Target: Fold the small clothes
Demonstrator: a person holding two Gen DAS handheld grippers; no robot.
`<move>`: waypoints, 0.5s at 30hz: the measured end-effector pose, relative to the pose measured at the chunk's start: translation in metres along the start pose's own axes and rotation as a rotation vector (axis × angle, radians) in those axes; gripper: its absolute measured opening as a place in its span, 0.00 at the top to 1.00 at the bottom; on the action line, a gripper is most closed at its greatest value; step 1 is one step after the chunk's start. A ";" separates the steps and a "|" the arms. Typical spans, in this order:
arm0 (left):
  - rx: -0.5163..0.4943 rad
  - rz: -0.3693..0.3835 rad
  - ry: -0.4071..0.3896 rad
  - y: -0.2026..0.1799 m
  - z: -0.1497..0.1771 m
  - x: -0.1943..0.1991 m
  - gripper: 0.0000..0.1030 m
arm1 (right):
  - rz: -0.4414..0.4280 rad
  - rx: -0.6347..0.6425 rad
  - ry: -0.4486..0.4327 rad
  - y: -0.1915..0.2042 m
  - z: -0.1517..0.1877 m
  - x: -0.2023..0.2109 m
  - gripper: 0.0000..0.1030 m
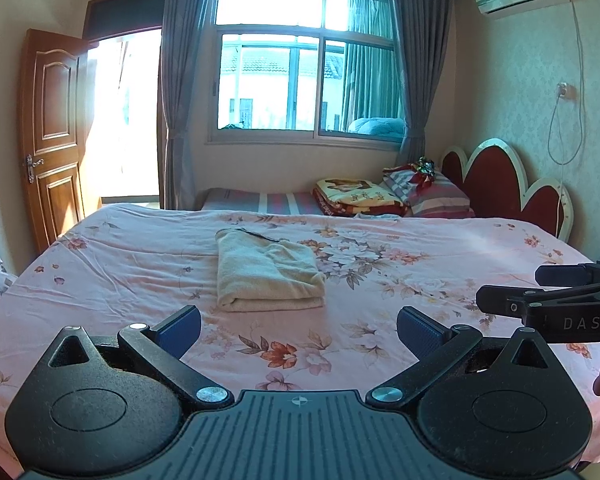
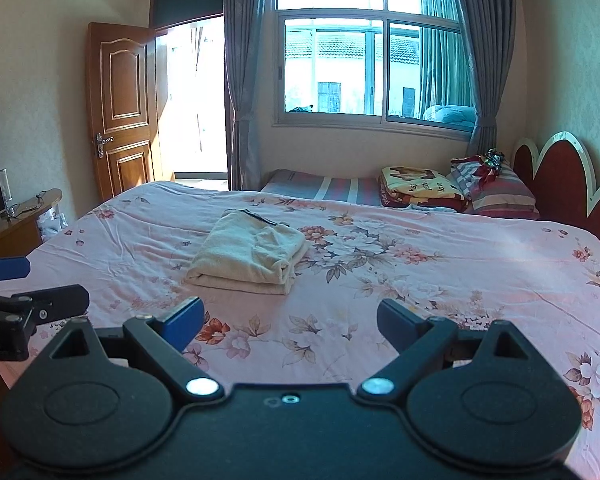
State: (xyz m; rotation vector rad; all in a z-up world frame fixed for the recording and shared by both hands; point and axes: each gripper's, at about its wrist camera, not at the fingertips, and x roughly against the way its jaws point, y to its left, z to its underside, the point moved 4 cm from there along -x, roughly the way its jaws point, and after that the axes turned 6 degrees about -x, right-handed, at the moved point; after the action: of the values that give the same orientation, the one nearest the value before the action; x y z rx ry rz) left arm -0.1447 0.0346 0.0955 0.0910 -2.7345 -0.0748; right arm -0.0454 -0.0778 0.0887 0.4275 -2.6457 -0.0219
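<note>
A cream garment (image 1: 266,270) lies folded into a neat rectangle on the pink floral bedspread (image 1: 400,280), a dark trim showing at its far edge. The right wrist view shows the same folded garment (image 2: 250,254) ahead and to the left. My left gripper (image 1: 299,330) hovers open just short of it, nothing between its blue pads. My right gripper (image 2: 290,322) is open and empty too, held back over the bedspread (image 2: 420,280). Each gripper shows in the other's view: the right gripper (image 1: 512,290) at the right edge, the left gripper (image 2: 46,282) at the left edge.
Folded blankets and striped pillows (image 1: 396,196) are stacked at the far side by a red headboard (image 1: 500,184). A wooden door (image 1: 54,136) stands open at left, beside a window (image 1: 304,60). A TV on a wooden stand (image 2: 8,216) sits left of the bed.
</note>
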 end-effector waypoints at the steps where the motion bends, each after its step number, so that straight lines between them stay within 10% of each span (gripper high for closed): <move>1: 0.000 0.000 0.000 0.001 -0.001 0.000 0.00 | 0.000 0.000 0.000 0.000 0.000 0.000 0.10; 15: 0.003 -0.014 -0.003 0.002 0.000 -0.001 0.00 | -0.009 0.008 0.002 0.001 -0.006 -0.010 0.10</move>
State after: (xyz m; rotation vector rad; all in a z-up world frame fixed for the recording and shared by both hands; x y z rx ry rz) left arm -0.1440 0.0368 0.0953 0.1108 -2.7372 -0.0743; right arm -0.0344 -0.0733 0.0892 0.4414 -2.6430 -0.0142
